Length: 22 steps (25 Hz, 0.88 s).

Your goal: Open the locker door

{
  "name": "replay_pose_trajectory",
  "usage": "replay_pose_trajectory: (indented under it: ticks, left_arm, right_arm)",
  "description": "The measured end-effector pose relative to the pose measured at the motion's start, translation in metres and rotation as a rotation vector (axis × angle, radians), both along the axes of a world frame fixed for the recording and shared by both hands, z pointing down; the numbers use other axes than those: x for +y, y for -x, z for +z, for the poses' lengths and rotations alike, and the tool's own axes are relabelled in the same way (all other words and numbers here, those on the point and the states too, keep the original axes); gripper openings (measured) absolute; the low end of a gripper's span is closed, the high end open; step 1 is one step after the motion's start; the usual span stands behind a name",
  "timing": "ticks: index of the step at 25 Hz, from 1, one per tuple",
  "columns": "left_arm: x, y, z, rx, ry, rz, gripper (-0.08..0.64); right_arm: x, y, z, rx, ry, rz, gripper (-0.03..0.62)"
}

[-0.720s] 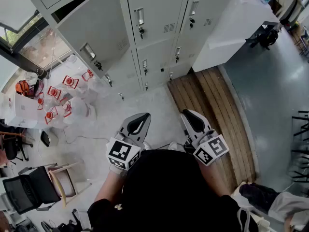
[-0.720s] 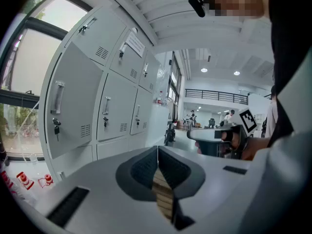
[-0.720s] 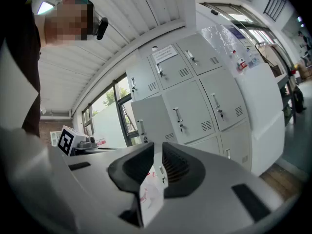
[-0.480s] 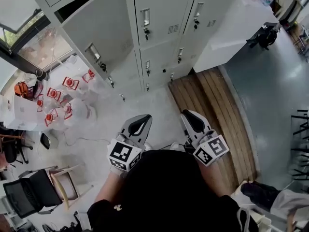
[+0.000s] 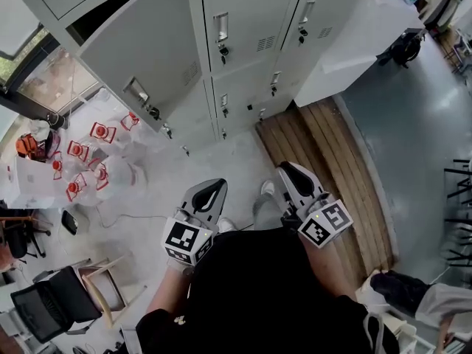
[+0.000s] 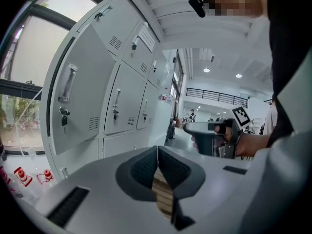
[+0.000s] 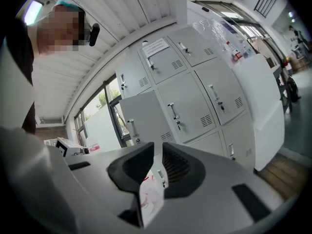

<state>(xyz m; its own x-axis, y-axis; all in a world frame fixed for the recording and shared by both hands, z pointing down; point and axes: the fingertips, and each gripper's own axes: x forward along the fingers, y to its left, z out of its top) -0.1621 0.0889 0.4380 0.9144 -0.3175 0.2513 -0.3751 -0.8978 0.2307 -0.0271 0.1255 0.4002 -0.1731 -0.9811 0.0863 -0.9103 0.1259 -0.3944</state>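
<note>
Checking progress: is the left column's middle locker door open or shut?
Open: the locker door stands angled out from the lockers, a dark gap above it.

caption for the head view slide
Grey metal locker door stands open at the left of the grey locker bank; left tool and right tool held low, clear of it.

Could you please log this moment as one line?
locker door: open | left tool: shut, empty | right tool: slightly apart, empty

Grey locker door point(image 5: 141, 56), wide open
</note>
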Motion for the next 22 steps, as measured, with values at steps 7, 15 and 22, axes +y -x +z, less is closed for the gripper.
replay_pose_trajectory:
  ticks: [7,15,22]
  left_arm:
    - [-0.054,-0.052,0.005,-0.031,0.005,-0.098,0.023]
    - [-0.118,-0.124,-0.006,-0.076,-0.009,-0.267,0.023]
    - [-0.145,-0.139,-0.013,-0.096,-0.015,-0.416,0.023]
  right_arm:
    - [-0.069,-0.062,0.008,-0.058,0.000,-0.076,0.067]
    - [-0.154,-0.124,0.011,-0.117,0.005,-0.275,0.067]
    - [-0.205,-0.129,0.012,-0.131,0.010,-0.450,0.067]
